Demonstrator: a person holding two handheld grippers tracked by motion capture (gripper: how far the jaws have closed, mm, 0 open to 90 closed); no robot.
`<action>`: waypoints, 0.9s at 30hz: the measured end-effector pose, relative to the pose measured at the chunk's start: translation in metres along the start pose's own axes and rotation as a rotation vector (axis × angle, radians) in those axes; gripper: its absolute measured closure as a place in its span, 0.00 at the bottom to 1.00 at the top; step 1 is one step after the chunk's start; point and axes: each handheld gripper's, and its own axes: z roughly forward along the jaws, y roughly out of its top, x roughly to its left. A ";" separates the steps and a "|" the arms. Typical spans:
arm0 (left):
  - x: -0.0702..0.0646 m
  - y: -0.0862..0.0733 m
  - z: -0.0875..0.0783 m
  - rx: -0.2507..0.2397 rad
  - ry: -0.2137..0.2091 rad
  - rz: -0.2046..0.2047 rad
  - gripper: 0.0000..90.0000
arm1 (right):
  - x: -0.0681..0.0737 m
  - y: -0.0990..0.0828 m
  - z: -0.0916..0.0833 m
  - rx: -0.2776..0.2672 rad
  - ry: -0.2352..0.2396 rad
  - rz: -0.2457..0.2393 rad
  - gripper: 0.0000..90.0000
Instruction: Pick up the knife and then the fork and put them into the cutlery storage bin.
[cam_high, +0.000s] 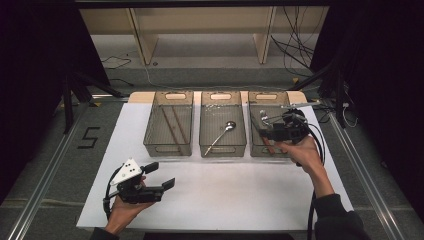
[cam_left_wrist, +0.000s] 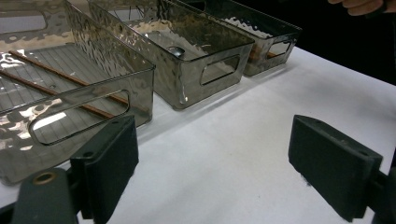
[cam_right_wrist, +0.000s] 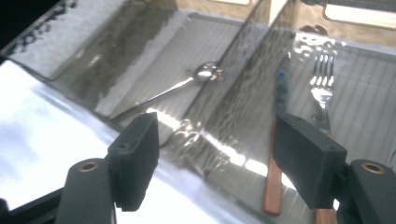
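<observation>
Cutlery sorting is judged largely complete. A fork (cam_right_wrist: 322, 91) with a wooden handle lies in the right bin (cam_high: 256, 146), beside a second wooden-handled piece (cam_right_wrist: 274, 182) whose type cannot be told. A polished metal spoon (cam_high: 222, 132) lies in the middle bin (cam_high: 223, 149), and thin brown chopsticks (cam_high: 174, 125) lie in the left bin (cam_high: 167, 148). No loose cutlery is seen on the white table (cam_high: 225, 190), so little or nothing is judged left to sort.

The right gripper (cam_high: 264, 131) is held over the right bin; its fingers (cam_right_wrist: 135, 156) stand wide apart with nothing gripped. The left gripper (cam_high: 161, 176) is held low near the table's front edge, its fingers (cam_left_wrist: 109, 163) also spread wide and empty.

The bins are smoky, translucent plastic with rippled walls, ribbed floors and oblong handle cut-outs. The finger pads are matte black blocks.
</observation>
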 end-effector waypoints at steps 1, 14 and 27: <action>0.000 0.000 0.000 0.002 -0.001 0.001 0.17 | 0.003 -0.003 -0.003 -0.012 0.002 -0.004 0.35; 0.002 0.000 0.000 0.004 -0.003 -0.012 0.17 | 0.036 -0.061 -0.032 -0.141 0.070 -0.064 0.30; 0.002 0.000 0.000 0.004 -0.010 -0.021 0.17 | 0.059 -0.115 -0.037 -0.223 0.133 -0.064 0.27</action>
